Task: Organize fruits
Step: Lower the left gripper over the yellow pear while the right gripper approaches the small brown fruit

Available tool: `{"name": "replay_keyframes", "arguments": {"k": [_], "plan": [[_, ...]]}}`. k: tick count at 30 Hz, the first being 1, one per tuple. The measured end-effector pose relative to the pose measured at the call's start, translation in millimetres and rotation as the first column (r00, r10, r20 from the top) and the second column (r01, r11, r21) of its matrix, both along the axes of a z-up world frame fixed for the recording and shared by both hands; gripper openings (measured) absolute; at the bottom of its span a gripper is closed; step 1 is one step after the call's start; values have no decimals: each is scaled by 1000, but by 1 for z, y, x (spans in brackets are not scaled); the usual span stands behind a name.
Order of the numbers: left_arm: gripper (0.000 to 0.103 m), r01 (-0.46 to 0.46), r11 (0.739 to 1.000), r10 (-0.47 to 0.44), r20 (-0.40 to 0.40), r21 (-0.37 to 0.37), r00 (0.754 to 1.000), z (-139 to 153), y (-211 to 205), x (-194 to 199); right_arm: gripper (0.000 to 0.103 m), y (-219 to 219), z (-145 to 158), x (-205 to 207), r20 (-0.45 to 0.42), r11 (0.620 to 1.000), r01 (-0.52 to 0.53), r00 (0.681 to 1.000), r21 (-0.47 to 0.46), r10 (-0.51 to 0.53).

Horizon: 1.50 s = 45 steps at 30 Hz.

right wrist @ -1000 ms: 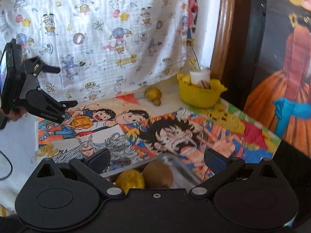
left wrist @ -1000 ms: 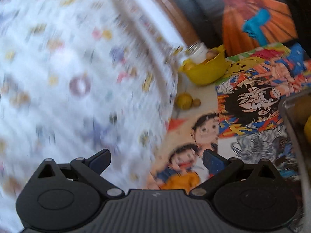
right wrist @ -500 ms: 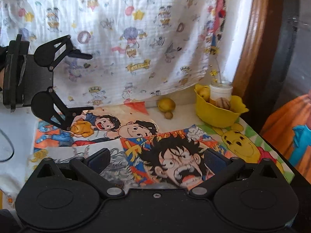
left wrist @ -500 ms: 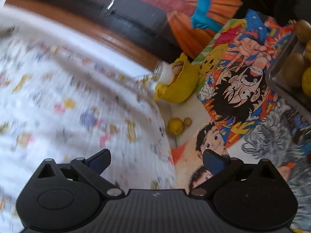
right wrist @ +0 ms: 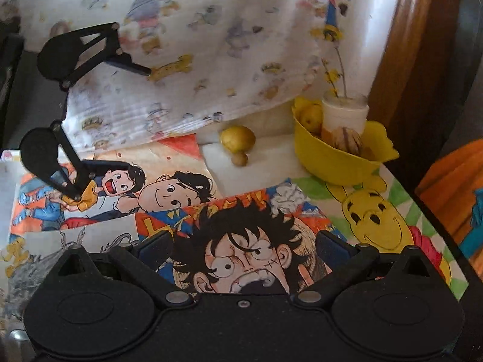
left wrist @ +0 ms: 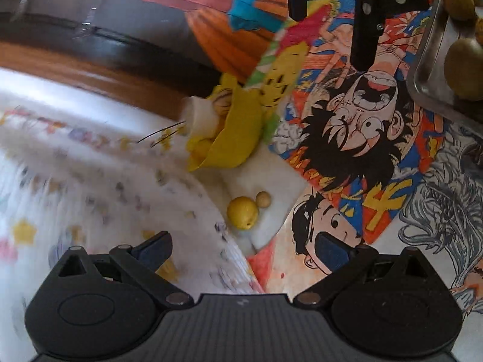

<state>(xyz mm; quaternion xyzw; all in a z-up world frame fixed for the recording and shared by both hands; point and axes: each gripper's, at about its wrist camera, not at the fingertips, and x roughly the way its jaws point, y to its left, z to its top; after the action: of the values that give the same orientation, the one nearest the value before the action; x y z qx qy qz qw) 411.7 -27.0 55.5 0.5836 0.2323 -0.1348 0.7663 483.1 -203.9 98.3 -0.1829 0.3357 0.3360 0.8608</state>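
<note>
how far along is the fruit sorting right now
Partly done, by the look of it. Some fruit sits in the metal tray and more in the yellow bowl. Nothing is in hand: left gripper and right gripper are both open. A lemon and small brown fruit remain loose on the table.

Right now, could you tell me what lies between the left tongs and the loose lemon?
Only bare white cloth and printed sheet edge separate the left tongs from the lemon, per the left wrist view.

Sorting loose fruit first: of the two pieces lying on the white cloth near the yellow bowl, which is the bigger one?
The yellow lemon-like fruit; the small brown round fruit touching it is much smaller.
</note>
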Motion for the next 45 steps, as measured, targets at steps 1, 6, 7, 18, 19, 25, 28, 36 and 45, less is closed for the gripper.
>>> {"name": "replay_keyframes", "arguments": {"k": [1,6,7,18,19,25,28,36,45], "plan": [[103,5,1000,-5,-24,12,1000,6,-3,7,101,-2,2,4,-7,1000,-6,1000,4,6],[103,-3,992,16,-104,125,994,15,-12,57,100,-7,-2,29,16,999,-49,999,10,49],[103,-3,989,20,-117,149,993,13,-12,67,99,-6,-5,35,20,998,-69,997,9,68],[102,119,924,-29,-242,363,970,-54,-7,137,89,23,-71,106,25,966,-259,966,4,259],[102,127,916,-35,-241,380,970,-59,-5,143,88,27,-75,112,22,965,-263,965,15,263],[102,145,894,-40,-247,425,968,-81,0,172,82,50,-91,138,24,957,-286,958,49,285],[102,188,878,-78,-256,441,964,-89,3,178,79,56,-97,150,16,954,-294,956,54,293],[99,194,876,-52,-313,441,948,-99,5,197,73,71,-109,181,-25,939,-325,944,109,329],[88,175,888,-27,-331,426,943,-99,7,213,61,91,-116,195,-7,901,-428,903,76,430]]}}
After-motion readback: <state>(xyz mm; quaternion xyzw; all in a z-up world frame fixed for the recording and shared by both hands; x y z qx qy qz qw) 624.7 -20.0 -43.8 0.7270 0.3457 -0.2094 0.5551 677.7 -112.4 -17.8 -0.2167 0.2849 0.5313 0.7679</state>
